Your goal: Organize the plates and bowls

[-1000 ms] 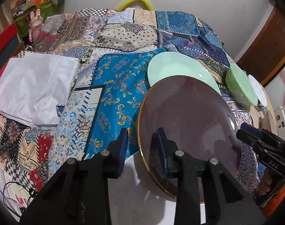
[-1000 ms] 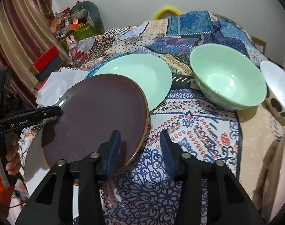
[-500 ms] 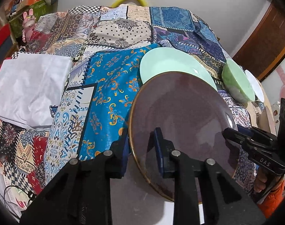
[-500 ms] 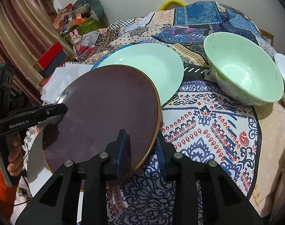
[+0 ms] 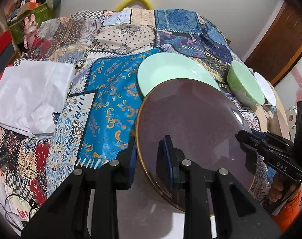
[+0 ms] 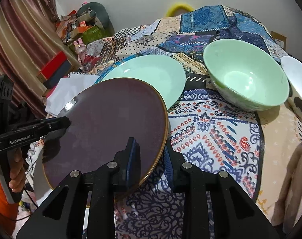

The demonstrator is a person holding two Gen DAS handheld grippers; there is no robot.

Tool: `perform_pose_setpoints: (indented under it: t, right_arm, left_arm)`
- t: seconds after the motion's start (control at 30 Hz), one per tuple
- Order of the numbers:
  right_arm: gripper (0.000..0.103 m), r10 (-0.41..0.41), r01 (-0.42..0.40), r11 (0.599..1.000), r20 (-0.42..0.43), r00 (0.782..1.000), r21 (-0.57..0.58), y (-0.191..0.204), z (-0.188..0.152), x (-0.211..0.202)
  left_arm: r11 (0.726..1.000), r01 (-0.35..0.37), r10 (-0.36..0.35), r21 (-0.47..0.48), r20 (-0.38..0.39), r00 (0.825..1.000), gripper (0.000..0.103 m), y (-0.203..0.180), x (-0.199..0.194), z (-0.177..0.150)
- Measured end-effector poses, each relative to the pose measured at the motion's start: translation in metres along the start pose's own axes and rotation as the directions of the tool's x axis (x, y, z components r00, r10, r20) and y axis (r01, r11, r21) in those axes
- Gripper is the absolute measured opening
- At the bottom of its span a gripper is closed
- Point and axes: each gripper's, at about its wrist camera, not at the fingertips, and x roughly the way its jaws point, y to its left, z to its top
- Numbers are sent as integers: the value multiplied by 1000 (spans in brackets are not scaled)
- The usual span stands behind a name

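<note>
A dark purple plate with a gold rim [image 5: 192,125] [image 6: 109,127] is held above the table between both grippers. My left gripper [image 5: 150,159] is shut on its left rim. My right gripper [image 6: 151,159] is shut on its right rim, and it shows in the left wrist view [image 5: 250,139]. My left gripper shows in the right wrist view [image 6: 61,123]. A pale green plate [image 5: 170,69] [image 6: 151,75] lies just beyond. A green bowl [image 6: 246,79] [image 5: 244,85] stands right of it, and a white bowl [image 6: 298,79] [image 5: 265,88] is farther right.
The table is covered with a patchwork cloth [image 5: 115,99] [image 6: 210,131]. A folded white cloth [image 5: 29,91] lies at the left. A white surface [image 5: 147,215] is under the purple plate. Boxes and a pink toy rabbit [image 5: 30,31] are beyond the table's left edge.
Both grippers closed on the purple plate's rim, each from its own side. The plate has tilted and risen slightly off the white surface.
</note>
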Motion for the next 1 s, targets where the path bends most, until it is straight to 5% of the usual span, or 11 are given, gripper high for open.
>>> perform_pose_setpoints:
  t: [1.0]
  right_arm:
    - [25, -53, 48, 998, 143, 988, 36, -28, -38, -106]
  left_arm:
    - [996, 51, -56, 80, 61, 997, 25, -101, -73, -37]
